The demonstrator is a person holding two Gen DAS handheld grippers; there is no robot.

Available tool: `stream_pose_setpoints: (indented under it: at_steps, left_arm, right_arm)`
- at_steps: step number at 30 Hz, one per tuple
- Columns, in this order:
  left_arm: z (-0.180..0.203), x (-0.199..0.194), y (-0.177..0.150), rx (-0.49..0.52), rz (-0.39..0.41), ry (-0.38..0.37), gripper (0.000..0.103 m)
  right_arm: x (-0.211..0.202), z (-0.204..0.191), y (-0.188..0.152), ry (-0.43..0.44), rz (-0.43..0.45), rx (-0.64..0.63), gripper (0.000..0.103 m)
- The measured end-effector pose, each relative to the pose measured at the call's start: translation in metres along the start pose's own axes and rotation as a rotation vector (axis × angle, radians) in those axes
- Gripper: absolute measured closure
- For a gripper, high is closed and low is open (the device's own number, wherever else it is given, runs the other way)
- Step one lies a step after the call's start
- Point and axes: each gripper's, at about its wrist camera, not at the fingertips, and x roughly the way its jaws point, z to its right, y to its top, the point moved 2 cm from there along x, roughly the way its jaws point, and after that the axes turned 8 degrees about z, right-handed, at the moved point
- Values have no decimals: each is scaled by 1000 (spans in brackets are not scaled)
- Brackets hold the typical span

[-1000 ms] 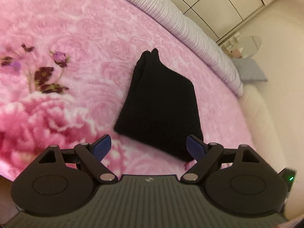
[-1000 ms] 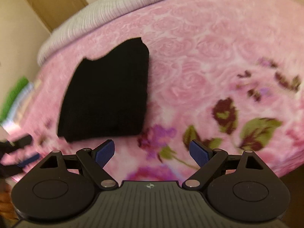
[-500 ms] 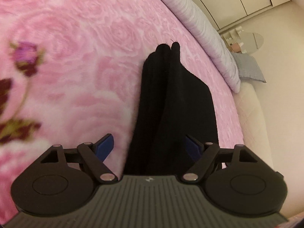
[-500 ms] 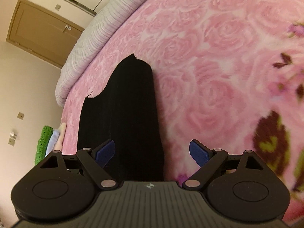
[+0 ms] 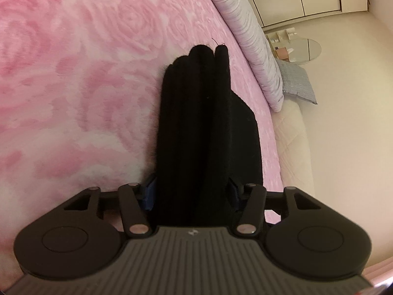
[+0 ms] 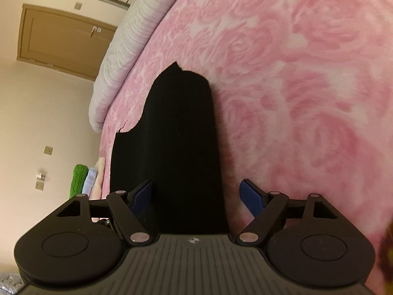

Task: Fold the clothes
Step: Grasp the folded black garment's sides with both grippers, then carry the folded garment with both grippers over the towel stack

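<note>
Risks, left tool (image 5: 191,194) side:
- Thick stack of folds between the pads; looks pinched, both pads pressed against black cloth, so read as clamped on the garment (image 5: 208,127).
- Possible loss of the outer layers if lifted: several rounded fold edges visible at 12 o'clock, only some perhaps caught. Cause: bulk of knit, smooth pads.
- Possible drag across the fluffy pink blanket (image 5: 73,86), pulling the folds askew. Cause: nap of the blanket gripping the knit.
- Loose thread at the far tip, 12 o'clock; could snag.

Risks, right tool (image 6: 196,196) side:
- Pads standing apart, not clamped. Left pad over the black cloth at 9 o'clock; right pad over bare blanket at 3 o'clock, clear of the cloth.
- If closed here, likely to catch only the right-hand edge, or blanket pile with it. Cause: garment off centre, toward 10 o'clock of the gap.
- One end held and the other free: risk of the stack fanning open or twisting on any lift.

Position of the garment:
- Lying on the bed, compact, in several layers, near the bed's edge beside the striped grey bedding (image 5: 248,41).
- Left view: running from between the pads out to 12 o'clock.
- Right view: running from under the tool body to 11 o'clock, notch in its left edge at 10 o'clock.
- Folded look fits either a finishing adjustment or a further fold pending; not settled here.
</note>
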Motion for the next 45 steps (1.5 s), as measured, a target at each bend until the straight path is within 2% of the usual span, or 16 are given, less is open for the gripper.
stream_pose_setpoints:
  at_steps: [3, 5, 8, 11, 15, 20, 25, 31, 34, 38, 45]
  left_arm:
    - [1, 8, 3, -5, -20, -11, 57]
    - [2, 12, 5, 0, -34, -12, 60]
    - [4, 16, 8, 4, -51, -8, 64]
    - [8, 19, 11, -7, -65, 2, 69]
    - [25, 12, 18, -9, -70, 45, 74]
    - [63, -23, 37, -54, -71, 85, 74]
    - [116, -95, 57, -88, -12, 128, 74]
    - [152, -190, 80, -134, 133, 160, 74]
    - [141, -243, 101, -138, 190, 166, 74]
    - [120, -315, 133, -136, 256, 173, 74]
    - [49, -445, 250, -67, 268, 165, 74]
  right_arm:
    - [13, -6, 4, 8, -33, -29, 26]
    - [25, -12, 5, 9, -59, -58, 41]
    - [39, -15, 8, 14, -85, -82, 47]
    - [36, -11, 9, 26, -84, -38, 55]
    - [26, -28, 9, 6, -82, 6, 59]
    - [4, -69, 12, 20, -94, 84, 61]
    - [-20, -132, 13, 55, -137, 148, 61]
    - [-22, -222, 7, 124, -236, 128, 61]
    - [-7, -270, -4, 158, -282, 82, 61]
    - [32, -335, -37, 200, -310, 39, 61]
    - [134, -455, -122, 239, -270, 25, 61]
